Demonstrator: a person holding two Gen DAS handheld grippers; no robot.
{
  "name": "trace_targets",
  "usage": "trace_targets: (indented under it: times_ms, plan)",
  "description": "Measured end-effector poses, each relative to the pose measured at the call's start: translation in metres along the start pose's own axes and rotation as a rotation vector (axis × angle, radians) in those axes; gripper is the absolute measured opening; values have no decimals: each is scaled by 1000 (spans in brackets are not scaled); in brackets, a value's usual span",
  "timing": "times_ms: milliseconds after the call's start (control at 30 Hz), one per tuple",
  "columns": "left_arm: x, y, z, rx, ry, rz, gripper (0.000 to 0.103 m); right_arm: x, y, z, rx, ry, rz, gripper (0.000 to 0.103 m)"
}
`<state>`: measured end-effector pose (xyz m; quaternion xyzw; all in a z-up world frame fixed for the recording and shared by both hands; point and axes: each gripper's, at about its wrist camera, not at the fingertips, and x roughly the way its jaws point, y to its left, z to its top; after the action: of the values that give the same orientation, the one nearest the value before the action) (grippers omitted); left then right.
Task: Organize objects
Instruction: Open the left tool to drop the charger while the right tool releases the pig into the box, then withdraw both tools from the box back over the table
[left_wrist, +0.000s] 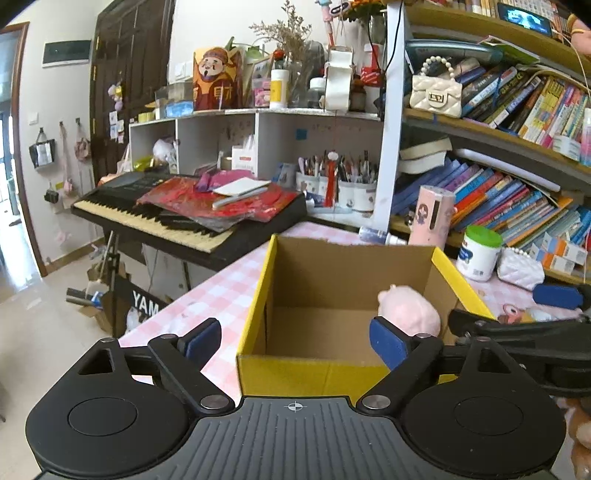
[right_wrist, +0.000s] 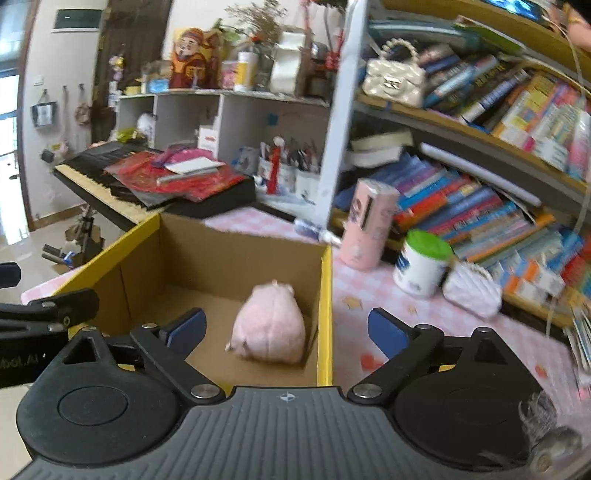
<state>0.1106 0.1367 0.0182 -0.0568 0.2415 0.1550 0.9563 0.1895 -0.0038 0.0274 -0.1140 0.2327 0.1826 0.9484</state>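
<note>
1. Left gripper (left_wrist: 295, 343) and right gripper (right_wrist: 286, 332), lower frame: jaws spread wide, grasping nothing.
2. Yellow-edged cardboard box (right_wrist: 325, 295), centre frame, holds one pink plush toy (right_wrist: 269, 325) in its right corner.

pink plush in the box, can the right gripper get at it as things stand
Probably yes: the right gripper is open, and the pink plush lies uncovered in the open-topped box, though tight against its right wall.

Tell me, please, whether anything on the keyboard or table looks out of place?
Yes: red packets and a white notebook lie piled across the piano keyboard, covering its keys. The pink plush toy sits properly inside the cardboard box.
</note>
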Motion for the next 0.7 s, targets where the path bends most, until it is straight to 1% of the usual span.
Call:
trace_targets:
  times_ms: [233,433,600,700]
  plan:
    - [-19,8,-18,10,35,16,90,-25,11,-25,39,70,-23,95]
    - [-38,18,-35,-2,57,13,92,-47,22,-41,49,81,-56,95]
    - [-57,28,-59,-18,117,4,93,-65,30,-63,61,122,-77,96]
    - [-67,31,-68,-11,135,11,93,-75,37,-76,56,154,-82,96]
